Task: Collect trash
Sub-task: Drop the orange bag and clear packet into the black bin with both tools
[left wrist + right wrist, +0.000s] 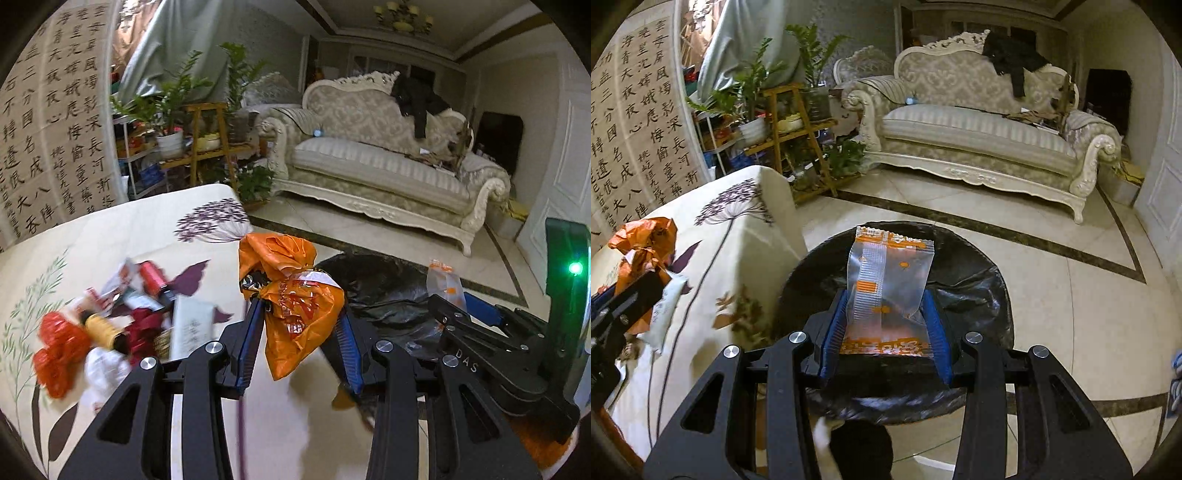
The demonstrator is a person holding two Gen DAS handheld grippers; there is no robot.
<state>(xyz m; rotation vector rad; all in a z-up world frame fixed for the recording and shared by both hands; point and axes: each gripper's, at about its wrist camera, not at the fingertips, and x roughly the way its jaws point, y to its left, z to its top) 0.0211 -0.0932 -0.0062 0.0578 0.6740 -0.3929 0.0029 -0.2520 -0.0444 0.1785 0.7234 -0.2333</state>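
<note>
My left gripper point(301, 314) is shut on a crumpled orange plastic bag point(291, 291), held past the table's edge, above the floor. My right gripper point(886, 317) is shut on a clear snack wrapper with orange print point(888, 280), right above the open black trash bag point(971, 291). In the left wrist view the right gripper point(458, 306) shows at the right with its wrapper point(445, 282), and the trash bag point(380, 284) lies below. The left gripper point(646, 280) and its orange bag point(642, 240) appear at the left of the right wrist view. More trash point(122, 314) lies piled on the table.
The table wears a cream floral cloth point(110, 229) at the left. A white ornate sofa point(369, 155) stands across the tiled floor point(1052, 277). Potted plants on a wooden stand point(207, 136) and a calligraphy screen point(48, 129) fill the left side.
</note>
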